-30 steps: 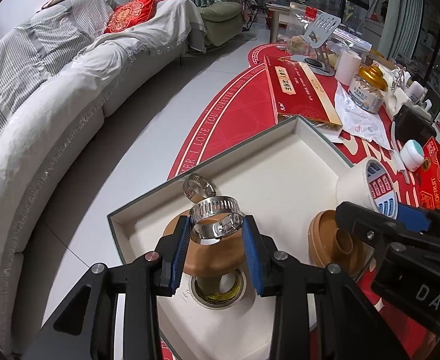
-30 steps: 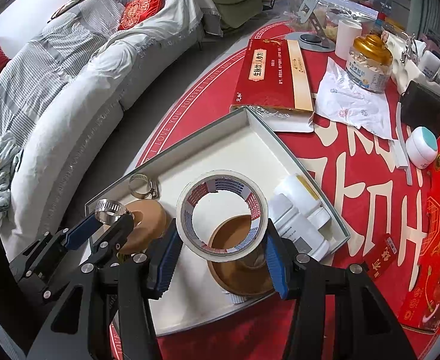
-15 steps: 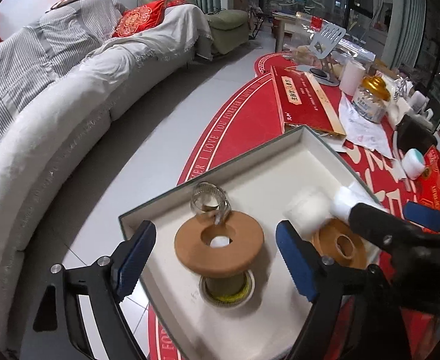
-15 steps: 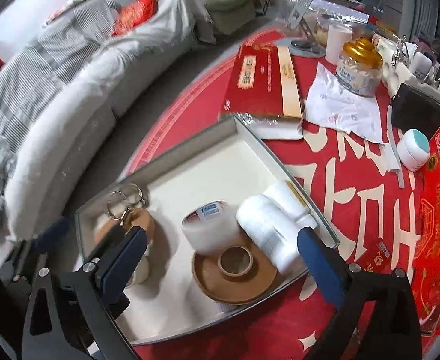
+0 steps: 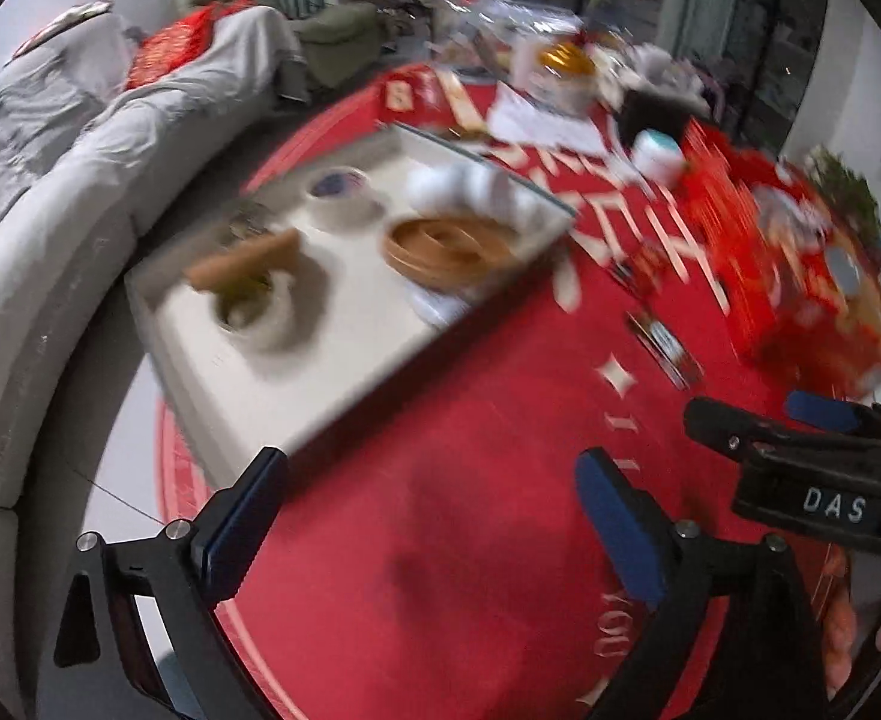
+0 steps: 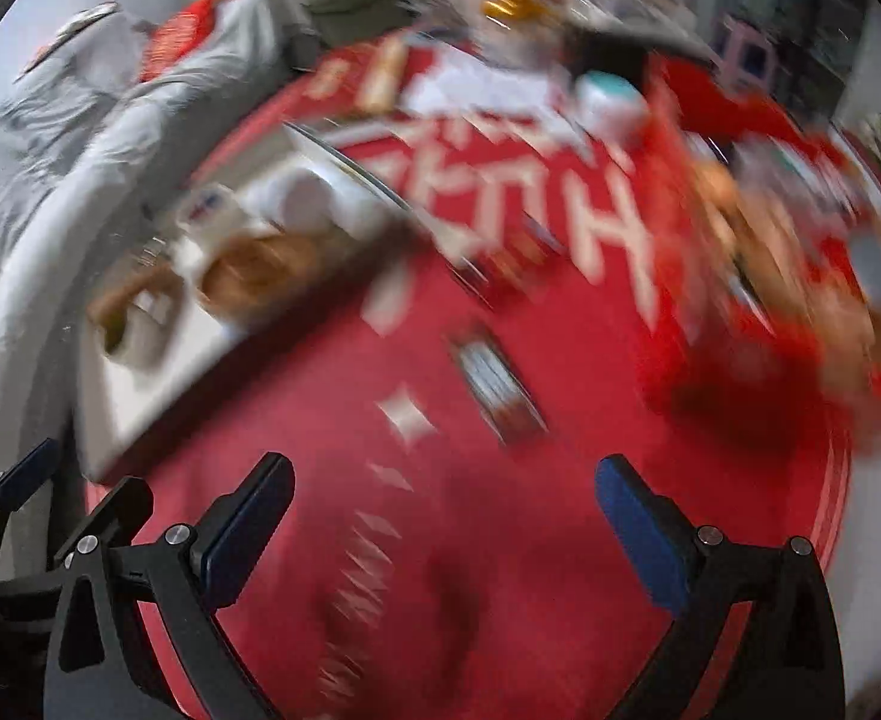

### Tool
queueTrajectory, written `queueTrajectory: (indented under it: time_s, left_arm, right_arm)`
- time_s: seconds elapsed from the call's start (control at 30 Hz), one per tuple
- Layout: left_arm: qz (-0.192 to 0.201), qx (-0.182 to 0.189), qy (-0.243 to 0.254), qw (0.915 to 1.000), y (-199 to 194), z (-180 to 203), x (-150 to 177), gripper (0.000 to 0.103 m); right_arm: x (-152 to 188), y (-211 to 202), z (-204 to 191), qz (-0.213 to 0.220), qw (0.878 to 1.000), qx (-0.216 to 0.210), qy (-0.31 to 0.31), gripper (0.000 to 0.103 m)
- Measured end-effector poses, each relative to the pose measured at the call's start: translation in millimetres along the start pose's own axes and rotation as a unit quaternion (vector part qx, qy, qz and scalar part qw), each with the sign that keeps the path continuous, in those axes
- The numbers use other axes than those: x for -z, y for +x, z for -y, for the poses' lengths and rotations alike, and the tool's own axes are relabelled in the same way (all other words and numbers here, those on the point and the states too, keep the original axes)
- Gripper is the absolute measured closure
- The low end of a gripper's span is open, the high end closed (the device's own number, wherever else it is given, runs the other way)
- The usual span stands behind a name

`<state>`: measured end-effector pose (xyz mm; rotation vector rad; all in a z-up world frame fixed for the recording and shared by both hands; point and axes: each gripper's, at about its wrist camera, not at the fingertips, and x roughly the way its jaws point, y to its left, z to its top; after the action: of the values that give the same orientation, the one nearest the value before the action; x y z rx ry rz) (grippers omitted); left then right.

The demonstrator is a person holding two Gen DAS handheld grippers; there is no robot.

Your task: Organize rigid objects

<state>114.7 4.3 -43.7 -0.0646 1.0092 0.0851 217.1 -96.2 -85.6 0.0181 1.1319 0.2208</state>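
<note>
Tray sits on the round tablecloth, at its left edge, sofa beyond to the left. In tray: spool front left, tape roll behind it, flat reel right of spool, bottles behind reel. Boxes lie right of tray; small jar and clutter at the far side.

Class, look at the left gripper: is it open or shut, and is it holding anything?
Open and empty. The left gripper has just been opening; its blue pads stand wide apart over bare red tablecloth.
</note>
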Motion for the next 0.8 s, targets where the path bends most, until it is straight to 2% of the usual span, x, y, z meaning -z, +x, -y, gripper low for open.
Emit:
queueTrajectory:
  time_s: [0.2, 0.4, 0.53, 0.63, 0.8]
  left_arm:
    - [-0.008, -0.023, 0.008, 0.9997, 15.4, 27.0, 15.9, 0.003]
    - [-0.026, -0.027, -0.014, 0.9992, 25.2, 21.3, 19.1, 0.003]
    - [-0.046, -0.036, -0.012, 0.9982, 29.7, 16.8, 23.1, 0.003]
    - [-0.045, -0.034, -0.011, 0.9983, 23.9, 11.5, 28.7, 0.003]
    - [-0.047, -0.033, -0.013, 0.9983, 19.4, 2.9, 30.7, 0.003]
  right_arm:
    - [27.8, 4.0, 46.3, -0.008, 0.998, 0.023, 0.050, 0.002]
    - [38.5, 6.2, 56.1, -0.007, 0.999, 0.038, 0.033, 0.002]
    - [40.1, 7.1, 54.7, -0.009, 0.999, 0.028, 0.034, 0.002]
    - [29.5, 10.4, 43.3, -0.008, 1.000, 0.014, 0.022, 0.002]
    - [-1.5, 19.8, 9.1, -0.006, 0.999, -0.004, -0.047, 0.002]
